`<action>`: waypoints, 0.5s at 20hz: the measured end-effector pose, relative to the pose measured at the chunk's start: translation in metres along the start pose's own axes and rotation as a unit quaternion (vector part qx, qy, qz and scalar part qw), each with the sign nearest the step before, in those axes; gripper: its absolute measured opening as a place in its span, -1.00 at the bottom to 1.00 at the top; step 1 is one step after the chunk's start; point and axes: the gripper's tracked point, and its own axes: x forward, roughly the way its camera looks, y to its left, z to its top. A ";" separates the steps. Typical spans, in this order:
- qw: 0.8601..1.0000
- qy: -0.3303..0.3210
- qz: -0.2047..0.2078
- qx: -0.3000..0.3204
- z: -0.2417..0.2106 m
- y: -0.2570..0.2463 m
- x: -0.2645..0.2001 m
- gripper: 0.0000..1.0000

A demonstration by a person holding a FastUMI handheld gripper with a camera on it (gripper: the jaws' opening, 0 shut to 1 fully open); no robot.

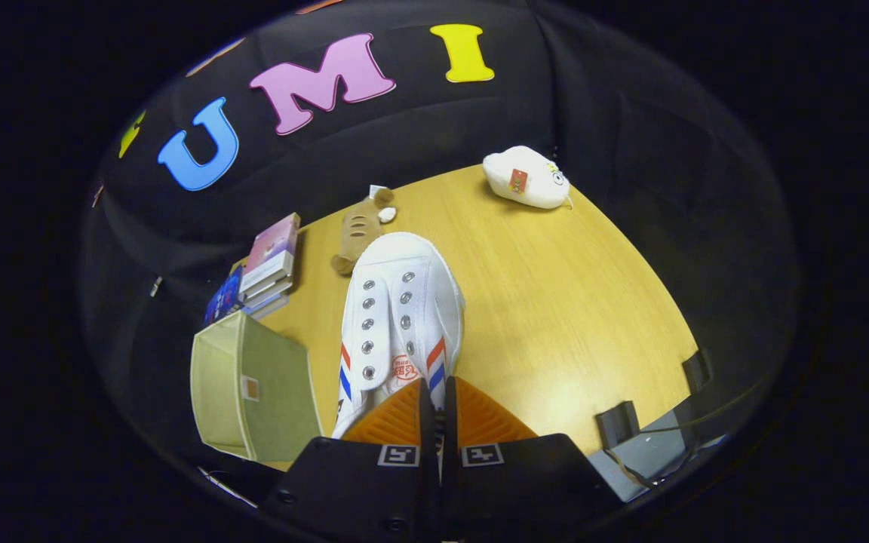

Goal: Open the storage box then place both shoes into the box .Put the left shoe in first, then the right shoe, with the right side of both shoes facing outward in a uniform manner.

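Shoe [397, 317] pinched by its heel between tongs [434, 411]

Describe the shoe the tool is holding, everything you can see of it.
The shoe is a white canvas-looking sneaker with no laces, two rows of metal eyelets, red and blue stripes on each side and a red mark on the tongue. The tool is closed on its heel end, both fingers pressing there, toe pointing away towards the plush toy. It appears lifted above the table, with the box beside it.
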 end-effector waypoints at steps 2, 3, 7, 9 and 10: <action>1.000 -0.009 0.015 0.000 -0.002 0.031 -0.008 -0.89; 1.000 -0.009 0.024 -0.005 -0.005 0.047 -0.011 -0.89; 0.997 -0.003 0.066 -0.042 -0.021 0.116 -0.022 -0.89; 0.994 0.005 0.092 -0.052 -0.031 0.152 -0.023 -0.89; 0.993 0.010 0.105 -0.055 -0.035 0.170 -0.024 -0.89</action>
